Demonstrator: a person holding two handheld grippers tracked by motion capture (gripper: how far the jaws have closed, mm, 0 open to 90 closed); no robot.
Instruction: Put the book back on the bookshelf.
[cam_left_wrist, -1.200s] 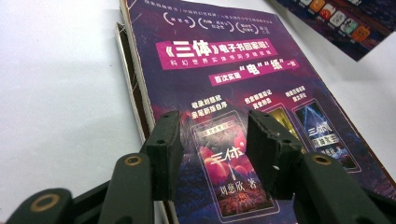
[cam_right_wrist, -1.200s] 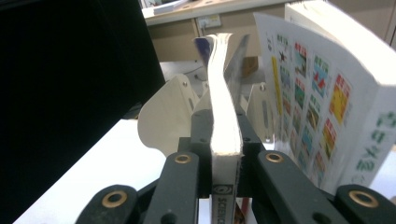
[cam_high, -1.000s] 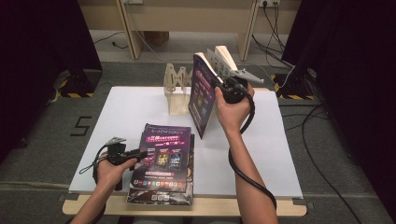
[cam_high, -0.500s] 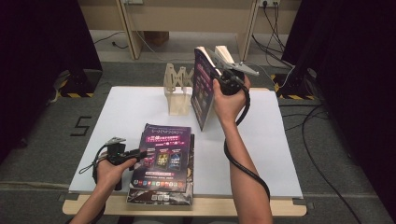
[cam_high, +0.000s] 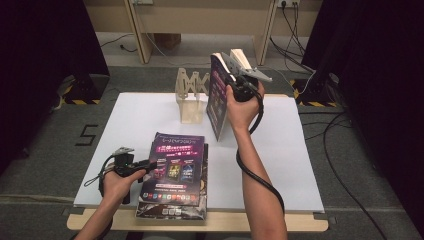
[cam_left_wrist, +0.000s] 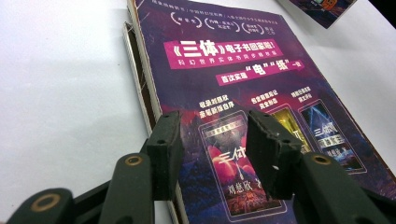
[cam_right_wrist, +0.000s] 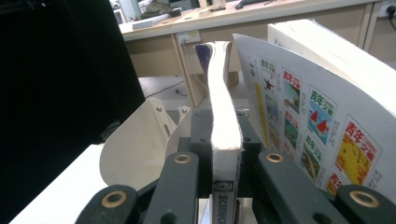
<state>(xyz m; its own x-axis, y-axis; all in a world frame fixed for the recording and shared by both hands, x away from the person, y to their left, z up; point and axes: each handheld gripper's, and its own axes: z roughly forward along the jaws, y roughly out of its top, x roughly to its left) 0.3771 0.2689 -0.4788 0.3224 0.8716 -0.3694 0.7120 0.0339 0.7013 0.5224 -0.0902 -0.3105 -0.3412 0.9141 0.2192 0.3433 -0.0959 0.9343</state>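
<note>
My right gripper (cam_high: 231, 84) (cam_right_wrist: 226, 135) is shut on the edge of a purple-covered book (cam_high: 216, 100) (cam_right_wrist: 220, 88), held upright above the table's far side, just right of a wooden slotted rack (cam_high: 192, 95) (cam_right_wrist: 135, 144). A white-covered magazine (cam_high: 239, 56) (cam_right_wrist: 317, 126) leans close beside that book; what bears it I cannot tell. Near the front edge lies a stack of purple books (cam_high: 175, 175) (cam_left_wrist: 243, 70). My left gripper (cam_high: 152, 164) (cam_left_wrist: 212, 126) stands open over the left part of the top cover, nothing pinched between its pads.
The white table top (cam_high: 280, 165) rests on a wooden board. Behind the table stand wooden desk legs (cam_high: 137, 30), with cables (cam_high: 345, 150) on the grey floor at right. Dark curtains hang on both sides.
The right hand has carried the upright book a little farther away and leftward, closer to the rack. The left hand and the stack have stayed put.
</note>
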